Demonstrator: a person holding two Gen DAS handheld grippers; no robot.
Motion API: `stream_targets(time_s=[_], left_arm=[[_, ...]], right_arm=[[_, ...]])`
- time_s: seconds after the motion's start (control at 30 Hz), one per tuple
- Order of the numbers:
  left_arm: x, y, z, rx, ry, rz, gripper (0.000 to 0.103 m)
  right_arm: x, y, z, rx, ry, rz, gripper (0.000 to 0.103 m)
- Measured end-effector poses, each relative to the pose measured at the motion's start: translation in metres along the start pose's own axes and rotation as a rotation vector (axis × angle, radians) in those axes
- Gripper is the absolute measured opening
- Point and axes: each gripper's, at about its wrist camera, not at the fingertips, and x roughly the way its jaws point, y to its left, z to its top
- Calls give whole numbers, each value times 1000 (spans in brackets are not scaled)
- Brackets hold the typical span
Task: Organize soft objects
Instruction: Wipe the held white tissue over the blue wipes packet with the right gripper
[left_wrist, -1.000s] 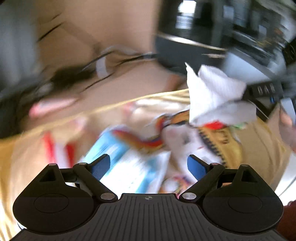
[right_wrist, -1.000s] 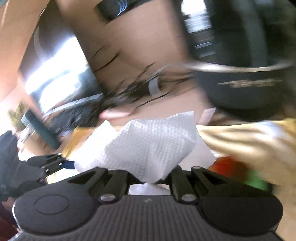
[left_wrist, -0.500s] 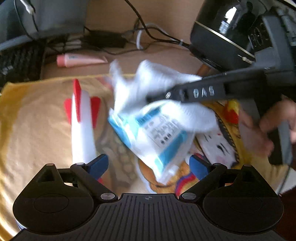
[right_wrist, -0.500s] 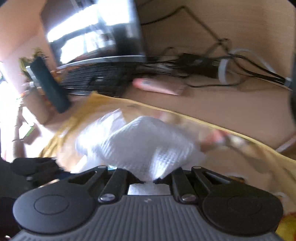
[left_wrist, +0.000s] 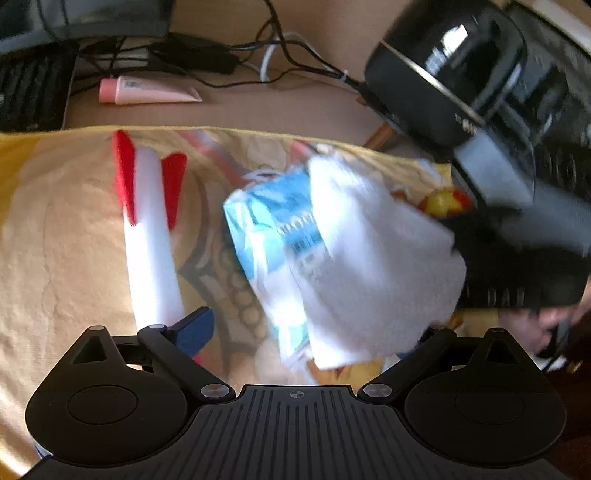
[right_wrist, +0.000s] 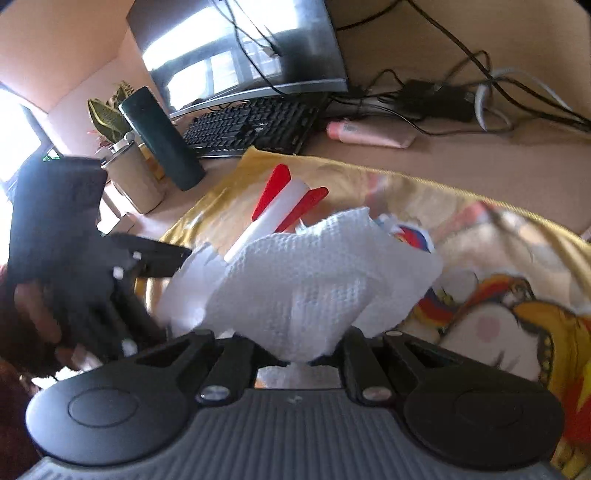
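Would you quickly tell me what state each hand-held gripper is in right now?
Left hand-held gripper: open, holding nothing.
Right hand-held gripper: closed on the white paper towel.

Right gripper (right_wrist: 299, 360) pinched tight on the white paper towel (right_wrist: 306, 295), left gripper (left_wrist: 303, 328) spread wide just left of that towel, empty.
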Motion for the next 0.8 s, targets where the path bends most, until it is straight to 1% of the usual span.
stream_targets(time_s=[0.07, 0.13, 0.17, 0.23, 0.33, 0.37, 0.43, 0.53, 0.63, 0.7, 0.77, 0.8], left_arm=[[5, 7, 9, -86, 3, -35, 100], [12, 11, 19, -149, 3, -49, 100], [17, 12, 26, -173, 9, -41, 100], [29, 10, 37, -178, 31, 5, 100], [45, -3, 48, -130, 84, 72, 100], [47, -8, 50, -108, 93, 72, 100], [50, -18, 53, -86, 102, 27, 100], [55, -35, 59, -43, 93, -62, 100], [61, -50, 62, -3, 88, -128, 100], [59, -57, 60, 29, 89, -164, 100], [51, -59, 54, 64, 89, -168, 100], [48, -58, 49, 83, 93, -141, 100]], right_arm=[[-5, -10, -8, 37, 11, -33, 8], [-12, -22, -17, 85, 13, -72, 8], [-16, -28, -21, 112, 9, -86, 8], [-27, -38, -27, 156, -17, -102, 8], [-48, -46, -32, 205, -85, -129, 8], [-57, -48, -34, 221, -110, -140, 8], [-71, -53, -36, 251, -156, -161, 8], [-89, -63, -38, 293, -218, -205, 8], [-99, -71, -37, 321, -254, -233, 8], [-105, -73, -36, 314, -261, -245, 8], [-102, -68, -35, 270, -243, -257, 8], [-100, -64, -36, 241, -226, -271, 14]])
